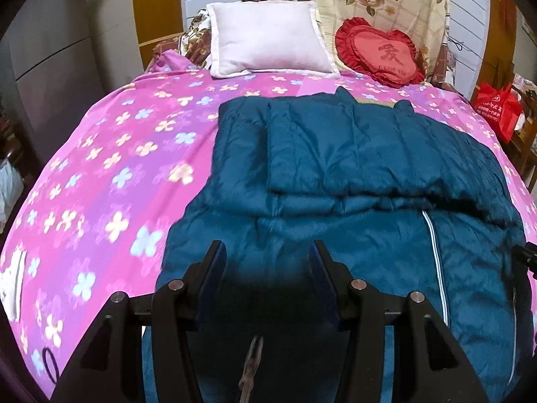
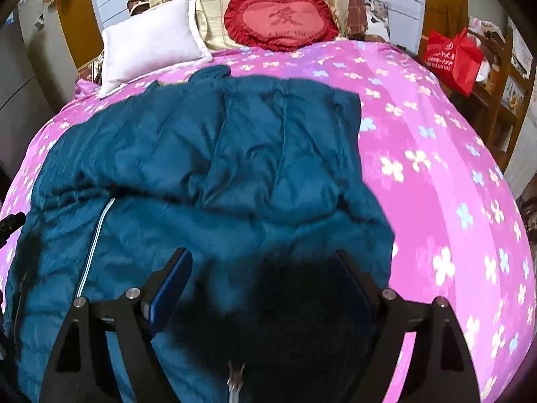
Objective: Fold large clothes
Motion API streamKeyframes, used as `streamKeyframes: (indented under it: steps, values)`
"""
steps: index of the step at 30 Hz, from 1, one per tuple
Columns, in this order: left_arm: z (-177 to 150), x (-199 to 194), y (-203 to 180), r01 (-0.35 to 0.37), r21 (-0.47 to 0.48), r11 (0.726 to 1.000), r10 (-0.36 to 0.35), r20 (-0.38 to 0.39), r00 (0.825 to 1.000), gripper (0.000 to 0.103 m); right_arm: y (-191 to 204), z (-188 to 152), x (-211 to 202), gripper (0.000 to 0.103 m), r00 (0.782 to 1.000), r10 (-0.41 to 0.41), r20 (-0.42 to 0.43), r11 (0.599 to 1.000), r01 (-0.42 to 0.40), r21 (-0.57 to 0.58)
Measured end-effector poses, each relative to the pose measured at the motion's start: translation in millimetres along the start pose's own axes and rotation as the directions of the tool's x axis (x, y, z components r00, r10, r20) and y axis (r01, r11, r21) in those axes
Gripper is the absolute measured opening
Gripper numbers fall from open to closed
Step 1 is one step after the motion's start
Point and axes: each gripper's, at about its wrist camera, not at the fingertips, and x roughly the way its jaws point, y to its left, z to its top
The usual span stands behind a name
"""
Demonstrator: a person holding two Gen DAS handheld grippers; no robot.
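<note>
A large teal padded jacket (image 1: 352, 154) (image 2: 218, 141) lies spread on the pink flowered bed cover (image 1: 100, 174) (image 2: 436, 168). Its upper part is folded over the body, and a pale zip line (image 1: 436, 268) (image 2: 94, 235) runs down it. My left gripper (image 1: 266, 252) hovers over the near left part of the jacket. Its jaws stand apart, the blue pads are bare, and shadowed fabric lies below the gap. My right gripper (image 2: 261, 258) is over the near right part, jaws wide and nothing pressed between them.
A white pillow (image 1: 268, 40) (image 2: 151, 43) and a red heart cushion (image 1: 379, 53) (image 2: 282, 20) lean at the head of the bed. A red bag (image 1: 500, 107) (image 2: 453, 57) sits on wooden shelves to the right. A dark hair tie (image 1: 50, 366) lies near the left edge.
</note>
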Motion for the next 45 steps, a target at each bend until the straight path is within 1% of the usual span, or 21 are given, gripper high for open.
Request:
streamKeyframes:
  steps: [4, 9, 13, 17, 22, 25, 31, 37, 45]
  values:
    - [-15.7, -10.4, 4.4, -0.034, 0.013, 0.999, 0.034, -0.005, 0.999, 0.03, 6.6, -18.5, -10.5, 0.087, 1.0, 0.013, -0.002, 1.0, -0.013, -0.002]
    - [-34.6, -28.5, 8.7, -0.04, 0.018, 0.999, 0.04, 0.005, 0.999, 0.03, 17.8, -40.8, -27.3, 0.087, 1.0, 0.027, -0.005, 0.999, -0.027, -0.018]
    - [-50.1, -40.6, 10.6, -0.049, 0.027, 0.998, 0.049, 0.015, 0.999, 0.03, 30.1, -56.4, -39.5, 0.087, 1.0, 0.025, -0.001, 0.998, -0.025, -0.054]
    - [-64.1, -49.4, 10.5, -0.059, 0.051, 0.997, 0.058, 0.016, 0.998, 0.03, 43.5, -74.3, -45.4, 0.087, 0.999, 0.033, -0.019, 0.995, -0.035, -0.092]
    - [-80.8, -60.9, 10.3, -0.076, 0.078, 0.994, 0.074, 0.031, 0.997, 0.03, 53.3, -88.7, -55.4, 0.087, 1.0, 0.029, -0.011, 0.992, -0.031, -0.123]
    - [-87.7, -64.4, 11.2, -0.076, 0.084, 0.994, 0.074, 0.027, 0.997, 0.03, 55.8, -95.1, -60.4, 0.087, 0.999, 0.045, -0.016, 0.991, -0.046, -0.123]
    - [-100.5, -69.8, 15.4, -0.076, 0.071, 0.995, 0.075, 0.017, 0.997, 0.03, 58.6, -105.8, -68.8, 0.087, 0.999, 0.043, -0.011, 0.991, -0.044, -0.128]
    - [-112.1, -74.6, 18.1, -0.09, 0.074, 0.993, 0.089, 0.013, 0.996, 0.03, 57.3, -118.5, -74.4, 0.088, 0.999, 0.043, -0.029, 0.99, -0.046, -0.131]
    - [-125.0, -87.8, 26.3, -0.081, 0.056, 0.995, 0.081, 0.003, 0.997, 0.03, 56.7, -135.8, -84.9, 0.091, 0.998, 0.039, -0.04, 0.988, -0.044, -0.146]
